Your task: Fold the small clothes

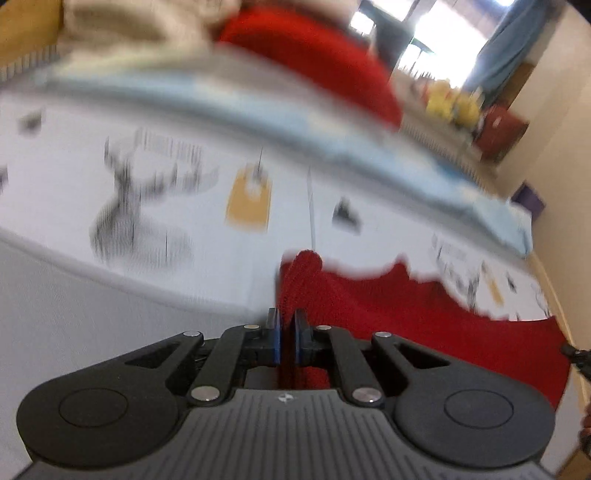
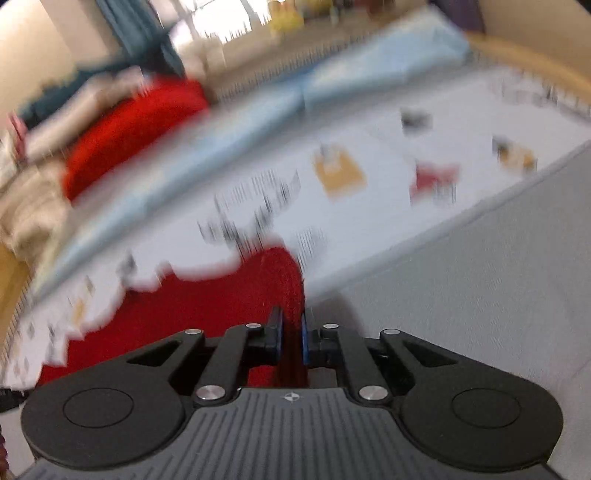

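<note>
My left gripper is clamped on 1 corner of the red knit cloth, a bunched fold of it standing up between the blue pads and rising just past their tips. From there the cloth spreads away to the right, its ragged far edge lying over the printed white sheet. My right gripper is pinched on the opposite corner of the same red cloth, with a ridge of fabric squeezed between its 2 fingers and the rest stretching off to the left. So the cloth hangs spread between my 2 hands, low over the sheet, which shows yellow and grey prints, all smeared by blur. Beyond the sheet runs a pale blue band of bedding, and behind it sits a heap with a large red item and beige fabric. A bright window shows at the back.
</note>
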A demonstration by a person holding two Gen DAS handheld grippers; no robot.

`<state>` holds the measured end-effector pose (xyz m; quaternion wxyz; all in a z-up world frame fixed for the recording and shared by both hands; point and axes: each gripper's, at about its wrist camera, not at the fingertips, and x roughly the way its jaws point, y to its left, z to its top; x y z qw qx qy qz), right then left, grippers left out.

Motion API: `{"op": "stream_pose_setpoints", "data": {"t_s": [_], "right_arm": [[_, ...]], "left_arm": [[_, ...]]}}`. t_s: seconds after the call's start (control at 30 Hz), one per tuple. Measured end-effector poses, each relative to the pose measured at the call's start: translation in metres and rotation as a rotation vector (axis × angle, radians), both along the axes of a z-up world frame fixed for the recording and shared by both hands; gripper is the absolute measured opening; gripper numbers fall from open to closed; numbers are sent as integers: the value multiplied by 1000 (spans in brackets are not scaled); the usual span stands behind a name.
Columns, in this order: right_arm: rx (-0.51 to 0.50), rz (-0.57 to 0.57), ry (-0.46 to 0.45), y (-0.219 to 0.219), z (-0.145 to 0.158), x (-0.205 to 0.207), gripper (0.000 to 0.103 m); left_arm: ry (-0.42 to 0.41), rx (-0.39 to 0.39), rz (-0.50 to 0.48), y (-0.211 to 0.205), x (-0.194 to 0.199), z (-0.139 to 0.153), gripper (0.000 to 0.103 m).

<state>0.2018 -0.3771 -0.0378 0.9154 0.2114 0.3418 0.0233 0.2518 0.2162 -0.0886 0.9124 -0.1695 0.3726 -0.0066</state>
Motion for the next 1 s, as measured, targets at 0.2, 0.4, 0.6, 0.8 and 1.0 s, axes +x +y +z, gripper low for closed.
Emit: {"op": "stream_pose_setpoints", "data": {"t_s": [0.2,0.4,0.6,0.8,1.0], "right_arm": [[-115,-53,-189,17,19,10,9],[-203,-47,133,33,-33,51,21],[-160,26,365,26,-48,35,43],[-99,29,476,8,-62,-12,44],[-79,27,474,8,-53,-38,44]], "left_arm": [[-150,164,80,-27,15,17,8],[196,96,-36,-43,43,-29,30],[326,94,-166,-45,14,-35,41],[370,103,-125,-36,-12,-33,41],[386,105,-101,-35,-28,-24,41]]}}
